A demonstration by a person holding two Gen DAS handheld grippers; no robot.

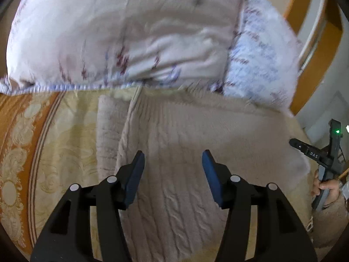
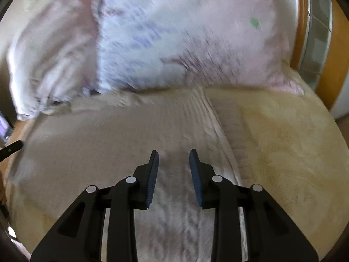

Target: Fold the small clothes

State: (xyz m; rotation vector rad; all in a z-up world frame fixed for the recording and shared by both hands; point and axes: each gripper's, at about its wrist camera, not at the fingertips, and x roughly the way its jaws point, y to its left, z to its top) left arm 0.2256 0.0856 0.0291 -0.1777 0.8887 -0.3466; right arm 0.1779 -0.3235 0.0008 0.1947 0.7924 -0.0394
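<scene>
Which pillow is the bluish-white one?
The smaller pillow, right of the big pink pillow in the left wrist view; its cover is pale blue-white with dark dashes, not pink.

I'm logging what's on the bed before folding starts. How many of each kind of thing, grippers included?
Knit garment: 1
Pillows: 2
Bedspread: 1
Grippers, left gripper and right gripper: 2
Total: 6

Knit garment (image 1: 174, 152) flat on bedspread (image 1: 43, 142), pillows (image 1: 122, 32) behind it, bedspread showing left of it.
</scene>
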